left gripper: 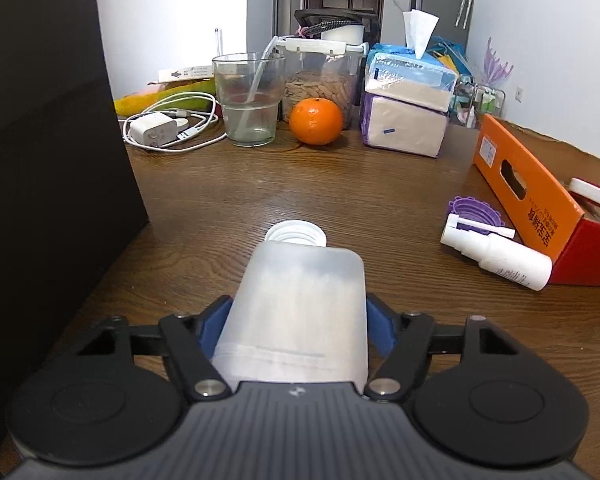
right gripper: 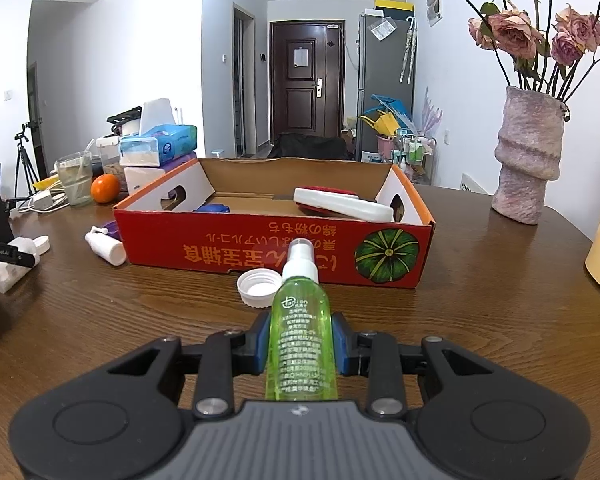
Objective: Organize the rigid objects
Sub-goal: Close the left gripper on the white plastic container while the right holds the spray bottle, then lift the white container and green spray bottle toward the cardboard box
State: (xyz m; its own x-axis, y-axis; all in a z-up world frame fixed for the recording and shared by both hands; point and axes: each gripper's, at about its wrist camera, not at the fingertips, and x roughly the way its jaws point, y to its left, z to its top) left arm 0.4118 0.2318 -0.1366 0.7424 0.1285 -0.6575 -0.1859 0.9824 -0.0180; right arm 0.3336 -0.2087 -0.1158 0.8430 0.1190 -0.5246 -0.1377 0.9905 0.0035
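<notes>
Translucent white bottle (left gripper: pixel 300 304): capless, clamped between the blue pads of the left gripper (left gripper: pixel 298 320), threaded mouth pointing to 12 o'clock above the wooden table (left gripper: pixel 380 184).
Green spray bottle (right gripper: pixel 302 336): held by the closed right gripper (right gripper: pixel 302 344), white nozzle aimed at 12 o'clock toward the cardboard box (right gripper: pixel 272 248).
White cap (right gripper: pixel 259 288): seen lying open side up on the table, just at 11 o'clock of the green bottle's nozzle, in front of the box wall.
White spray bottle (left gripper: pixel 496 254): laid on its side at 3 o'clock in the left view, against the box's orange side, with a purple lid (left gripper: pixel 474 210) just behind it.
Box contents: a white and red flat case (right gripper: pixel 342 202) and a blue item (right gripper: pixel 212 209) are seen inside.
Far edge, 12 o'clock: mandarin (left gripper: pixel 316 121), glass of water (left gripper: pixel 249 98), tissue packs (left gripper: pixel 406 104), charger with cable (left gripper: pixel 160 130).
Vase of roses (right gripper: pixel 528 156): stood at 2 o'clock in the right view.
</notes>
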